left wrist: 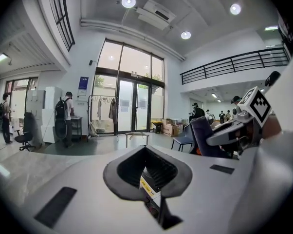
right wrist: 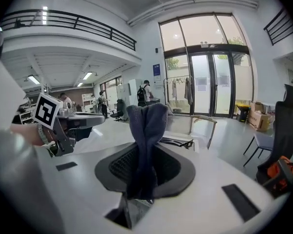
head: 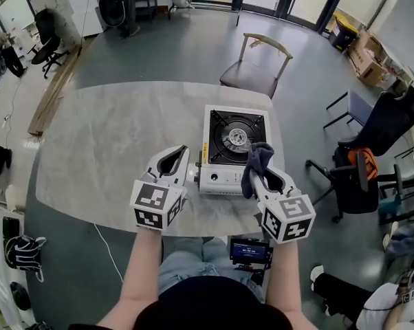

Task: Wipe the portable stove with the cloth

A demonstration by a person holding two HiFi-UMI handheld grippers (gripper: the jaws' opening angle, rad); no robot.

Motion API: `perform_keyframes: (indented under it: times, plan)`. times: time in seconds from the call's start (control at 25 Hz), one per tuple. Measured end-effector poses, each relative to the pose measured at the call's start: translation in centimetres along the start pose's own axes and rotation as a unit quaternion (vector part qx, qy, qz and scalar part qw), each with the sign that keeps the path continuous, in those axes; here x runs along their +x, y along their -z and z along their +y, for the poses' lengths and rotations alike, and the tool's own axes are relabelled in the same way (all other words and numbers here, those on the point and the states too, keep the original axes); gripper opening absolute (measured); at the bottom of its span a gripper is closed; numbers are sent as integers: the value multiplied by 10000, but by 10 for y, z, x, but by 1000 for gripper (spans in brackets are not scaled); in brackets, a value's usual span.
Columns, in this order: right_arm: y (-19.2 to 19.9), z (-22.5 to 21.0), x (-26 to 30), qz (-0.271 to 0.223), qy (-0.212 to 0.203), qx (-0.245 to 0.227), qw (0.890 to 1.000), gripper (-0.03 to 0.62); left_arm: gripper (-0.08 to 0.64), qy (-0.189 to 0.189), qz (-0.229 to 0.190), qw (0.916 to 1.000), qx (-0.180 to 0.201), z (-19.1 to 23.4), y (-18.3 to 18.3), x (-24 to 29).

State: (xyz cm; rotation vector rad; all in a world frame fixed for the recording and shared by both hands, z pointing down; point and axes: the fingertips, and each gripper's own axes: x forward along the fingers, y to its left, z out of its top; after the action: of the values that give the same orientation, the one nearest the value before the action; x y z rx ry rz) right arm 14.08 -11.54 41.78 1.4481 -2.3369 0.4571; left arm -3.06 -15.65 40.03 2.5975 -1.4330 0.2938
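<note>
1. On the grey table [head: 104, 143], near its right edge, sits the stove [head: 233, 146]. Its black top and burner face up and its white front panel faces the person.
2. The right gripper [head: 257, 175] is at the stove's near right corner. Its jaws are pinched on the dark blue cloth [head: 258, 155].
3. The cloth stands up past the tips in a folded bunch. In the head view it overlaps the stove's front right corner.
4. In the right gripper view, the cloth [right wrist: 146, 130] rises from between the closed pads [right wrist: 180, 172], with the stove's top just behind it.
5. The left gripper [head: 174, 158] is just left of the stove's front left corner. Its jaws are together with nothing between them.
6. In the left gripper view, the stove's white side and a yellow label [left wrist: 147, 184] show through the hollow of the closed jaws.
7. A wooden chair [head: 258, 64] stands beyond the table's far edge.
</note>
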Motion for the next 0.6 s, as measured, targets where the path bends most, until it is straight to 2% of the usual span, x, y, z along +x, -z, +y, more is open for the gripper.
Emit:
perform_keyframes:
  times: [0.24,0.6]
  plan:
    - [18,31,32,696,-456,-29,9965,94,11,216,224,9994,-141,20,20,10]
    - [60,63,78,1570,-565,128,9859,92,11,342,485,9976,-348,55,53,9]
